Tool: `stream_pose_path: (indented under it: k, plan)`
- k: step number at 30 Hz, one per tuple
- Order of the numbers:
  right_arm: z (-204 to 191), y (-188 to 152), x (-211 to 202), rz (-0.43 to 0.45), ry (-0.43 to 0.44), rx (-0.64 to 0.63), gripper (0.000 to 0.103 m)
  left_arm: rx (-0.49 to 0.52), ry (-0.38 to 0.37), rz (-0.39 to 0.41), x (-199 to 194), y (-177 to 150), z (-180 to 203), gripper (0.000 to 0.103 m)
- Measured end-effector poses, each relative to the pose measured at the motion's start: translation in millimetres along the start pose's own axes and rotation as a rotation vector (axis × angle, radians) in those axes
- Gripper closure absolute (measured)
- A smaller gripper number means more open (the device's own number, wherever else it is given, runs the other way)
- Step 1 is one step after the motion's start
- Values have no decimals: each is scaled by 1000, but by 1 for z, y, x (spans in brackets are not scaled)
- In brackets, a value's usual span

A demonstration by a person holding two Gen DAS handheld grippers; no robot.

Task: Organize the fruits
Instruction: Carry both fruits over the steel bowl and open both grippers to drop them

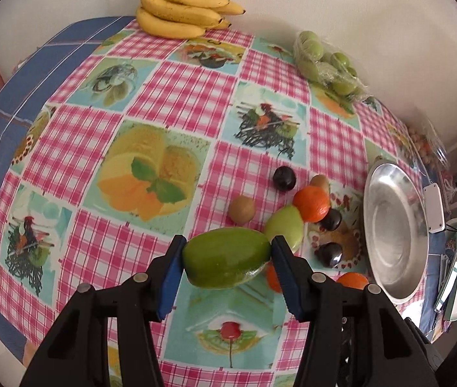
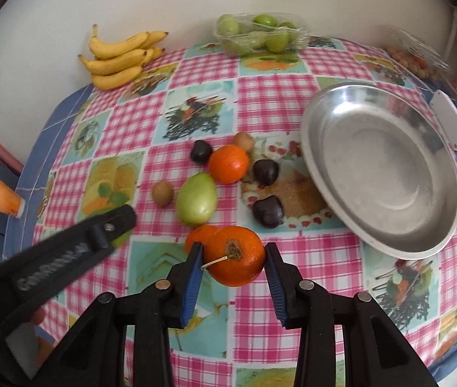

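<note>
My left gripper (image 1: 226,253) is shut on a green mango (image 1: 225,258), held just above the tablecloth. My right gripper (image 2: 233,256) is shut on an orange (image 2: 234,254) with a stem, also lifted. On the cloth lie a second green mango (image 2: 196,198), another orange (image 2: 228,163), a third orange (image 2: 201,235) partly hidden behind the held one, two kiwis (image 2: 163,192), and several dark plums (image 2: 265,171). An empty metal bowl (image 2: 383,167) sits to the right of the fruit. The left gripper (image 2: 112,225) shows as a black arm at the left of the right wrist view.
A bunch of bananas (image 2: 118,58) lies at the far edge by the wall. A plastic tray of green fruit (image 2: 260,34) and a clear bag of small fruit (image 2: 412,54) stand at the back. A white device (image 2: 452,125) lies behind the bowl; an orange cup (image 2: 1,200) stands left.
</note>
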State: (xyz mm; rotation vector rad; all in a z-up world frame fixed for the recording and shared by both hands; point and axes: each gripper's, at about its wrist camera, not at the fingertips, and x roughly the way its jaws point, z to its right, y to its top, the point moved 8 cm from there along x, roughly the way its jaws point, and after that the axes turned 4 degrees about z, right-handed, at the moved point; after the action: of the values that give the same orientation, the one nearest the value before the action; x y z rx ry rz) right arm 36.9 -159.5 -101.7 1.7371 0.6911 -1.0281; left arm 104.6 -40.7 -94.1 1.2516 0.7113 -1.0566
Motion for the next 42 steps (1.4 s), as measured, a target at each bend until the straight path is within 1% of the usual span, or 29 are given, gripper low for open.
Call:
stream_pose_path:
  k: [3,6,8,17,22,27,31,35,42]
  plan:
    - [20,8,3,-2,-36,59,63,34,1,5,2,8,17,47]
    - [41,18,0,20,-86,102,63,74,-7,13,3,14,36,47]
    - [53,23,-3,33,-98,133,63,97,-15,16,5,18,50,47]
    - [114,48,0,54,-188,286,63,208,-86,15,17,30,121,47]
    - [145,56,4,52,-214,363,62,270,-123,2,30,32,159,47]
    - [176,55,9,46,-249,436,62,309,-139,-28,49,27,182,47]
    - [194,55,13,40,-276,466,62,344,-151,-39,58,23,201,47]
    - [203,53,19,28,-290,480,62,362,-153,-50,68,20,211,47]
    - [207,49,28,5,-302,492,62,350,-157,-77,81,16,213,47]
